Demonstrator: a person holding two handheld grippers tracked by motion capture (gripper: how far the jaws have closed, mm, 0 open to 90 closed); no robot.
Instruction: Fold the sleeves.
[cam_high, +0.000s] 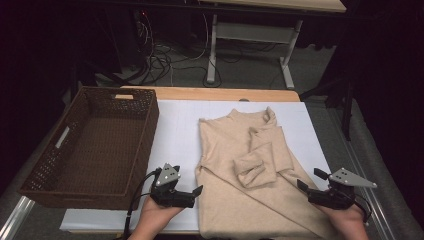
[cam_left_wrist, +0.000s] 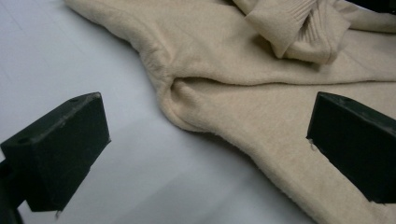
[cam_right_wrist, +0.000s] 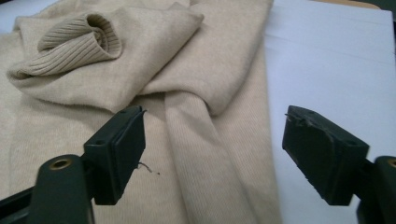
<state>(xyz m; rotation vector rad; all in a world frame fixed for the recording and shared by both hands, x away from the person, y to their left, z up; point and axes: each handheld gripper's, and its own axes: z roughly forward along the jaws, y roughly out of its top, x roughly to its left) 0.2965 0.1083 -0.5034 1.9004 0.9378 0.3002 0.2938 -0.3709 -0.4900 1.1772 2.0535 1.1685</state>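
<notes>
A beige sweater (cam_high: 235, 165) lies flat on the white sheet (cam_high: 175, 135) covering the desk (cam_high: 210, 93), its neck toward the far edge and its hem at the near edge, with 1 sleeve (cam_high: 262, 160) already folded across the chest so its ribbed cuff sits near the middle. To its left stands an empty brown wicker basket (cam_high: 95, 145), well apart from the sweater. The left gripper (cam_high: 198, 190) hovers at the sweater's near left edge, jaws wide apart with nothing between them; in the left gripper view the fabric edge lies just ahead. The right gripper (cam_high: 311, 180) sits over the sweater's near right side, jaws likewise spread and holding nothing, the folded sleeve showing beyond them in the right gripper view. The work in hand looks like folding the sweater, at the stage between sleeve folds and the body fold. The next move probably calls for both grippers to pinch the hem corners and carry them toward the neck, keeping the sleeve from slipping out.
</notes>
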